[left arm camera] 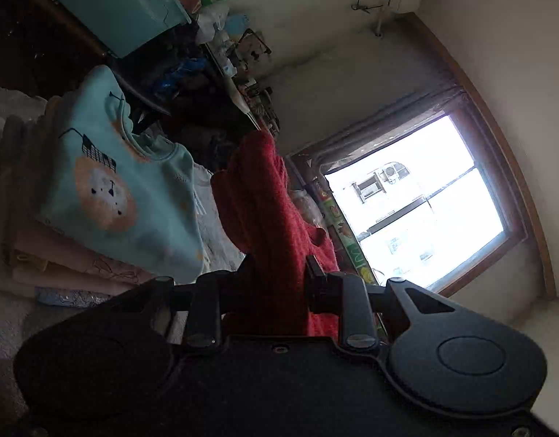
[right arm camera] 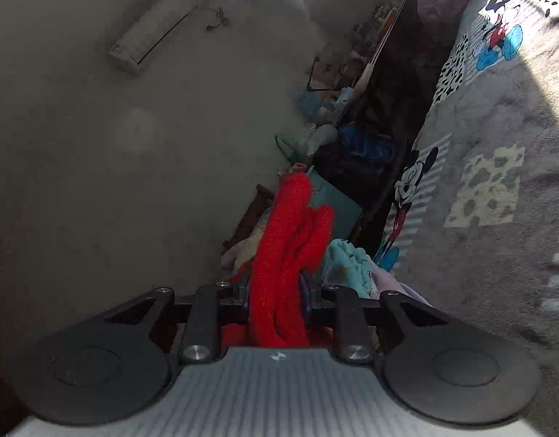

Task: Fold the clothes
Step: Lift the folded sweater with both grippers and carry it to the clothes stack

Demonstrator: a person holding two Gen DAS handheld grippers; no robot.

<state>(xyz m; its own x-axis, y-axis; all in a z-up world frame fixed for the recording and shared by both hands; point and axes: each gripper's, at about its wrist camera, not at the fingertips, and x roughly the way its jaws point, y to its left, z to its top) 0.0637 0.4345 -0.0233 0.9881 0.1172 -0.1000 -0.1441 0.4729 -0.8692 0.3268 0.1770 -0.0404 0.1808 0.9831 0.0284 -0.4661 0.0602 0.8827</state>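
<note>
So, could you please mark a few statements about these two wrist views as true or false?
1. Both sets of jaws are closed on the red knitted garment. True.
2. The light blue sweatshirt with a lion print is held by the left gripper. False: it lies on top of a stack of folded clothes.
3. A bright window shows in the left wrist view. True.
4. The grey blanket carries a striped tiger pattern. False: it shows cartoon mice and spotted patches.
5. The right gripper is empty. False: red knit fills it.
</note>
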